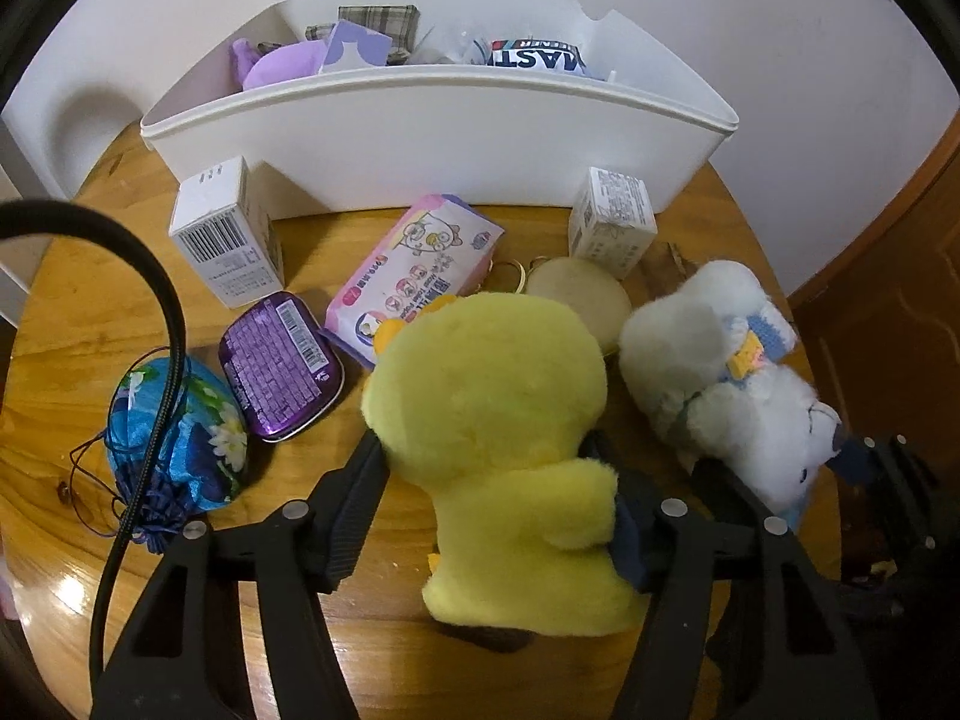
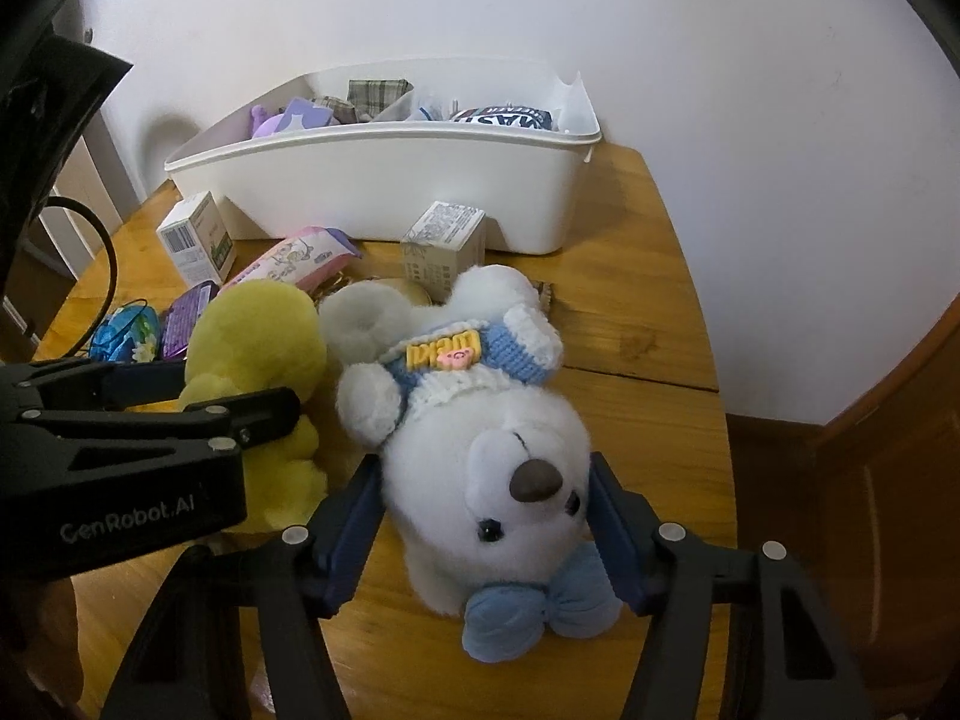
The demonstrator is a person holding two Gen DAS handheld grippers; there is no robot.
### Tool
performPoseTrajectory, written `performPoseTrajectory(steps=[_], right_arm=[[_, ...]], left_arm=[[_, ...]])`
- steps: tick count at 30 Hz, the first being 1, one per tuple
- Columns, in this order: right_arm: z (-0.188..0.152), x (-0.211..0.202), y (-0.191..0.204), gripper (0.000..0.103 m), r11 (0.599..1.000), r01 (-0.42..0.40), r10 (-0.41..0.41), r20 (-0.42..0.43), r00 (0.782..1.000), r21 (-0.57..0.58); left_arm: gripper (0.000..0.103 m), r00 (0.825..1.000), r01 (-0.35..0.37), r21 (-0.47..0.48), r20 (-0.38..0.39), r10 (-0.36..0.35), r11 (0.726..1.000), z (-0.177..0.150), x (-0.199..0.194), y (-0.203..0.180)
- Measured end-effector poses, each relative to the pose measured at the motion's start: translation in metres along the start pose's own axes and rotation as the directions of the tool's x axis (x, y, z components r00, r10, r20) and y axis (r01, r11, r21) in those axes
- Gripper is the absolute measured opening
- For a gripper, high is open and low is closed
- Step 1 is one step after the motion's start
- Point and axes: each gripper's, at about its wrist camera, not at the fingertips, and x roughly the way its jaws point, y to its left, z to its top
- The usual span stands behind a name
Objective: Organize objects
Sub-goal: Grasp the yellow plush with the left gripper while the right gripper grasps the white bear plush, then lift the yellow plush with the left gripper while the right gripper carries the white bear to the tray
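- Yellow plush (image 1: 486, 396), white bear (image 2: 480, 450): soft, light, squashy; best pinched mid-body or at head.
- Left gripper (image 1: 489, 504) squeezing yellow plush; right gripper (image 2: 486, 510) pinching bear's head.

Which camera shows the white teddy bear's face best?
The right wrist view: the white teddy bear fills the middle, eyes and nose showing. The left wrist view shows it at the right edge, face turned away, mostly hidden.
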Motion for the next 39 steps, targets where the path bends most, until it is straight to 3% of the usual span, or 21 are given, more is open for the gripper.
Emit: performPoseTrajectory(steps=[11, 19, 29, 39], right_arm=[[-0.005, -0.005, 0.002, 0.057, 0.999, -0.013, 0.013, 0.015, 1.0, 0.044], [-0.009, -0.014, 0.002, 0.055, 0.994, -0.045, 0.043, 0.021, 0.999, 0.105], [-0.012, -0.065, 0.018, 0.054, 0.989, -0.075, 0.064, 0.094, 0.993, 0.128], [-0.01, -0.133, 0.045, 0.054, 0.99, -0.08, 0.058, 0.179, 0.982, 0.115]], left_arm=[[0.05, 0.998, -0.041, 0.032, 0.054, 0.039, 0.999, -0.002, -0.008, -0.008], [0.049, 0.993, -0.055, 0.036, 0.107, 0.051, 0.998, -0.005, -0.029, 0.008], [0.049, 0.968, -0.064, 0.052, 0.245, 0.049, 0.997, -0.017, -0.097, 0.019], [0.049, 0.944, -0.014, 0.052, 0.33, -0.004, 0.999, -0.026, -0.17, 0.043]])
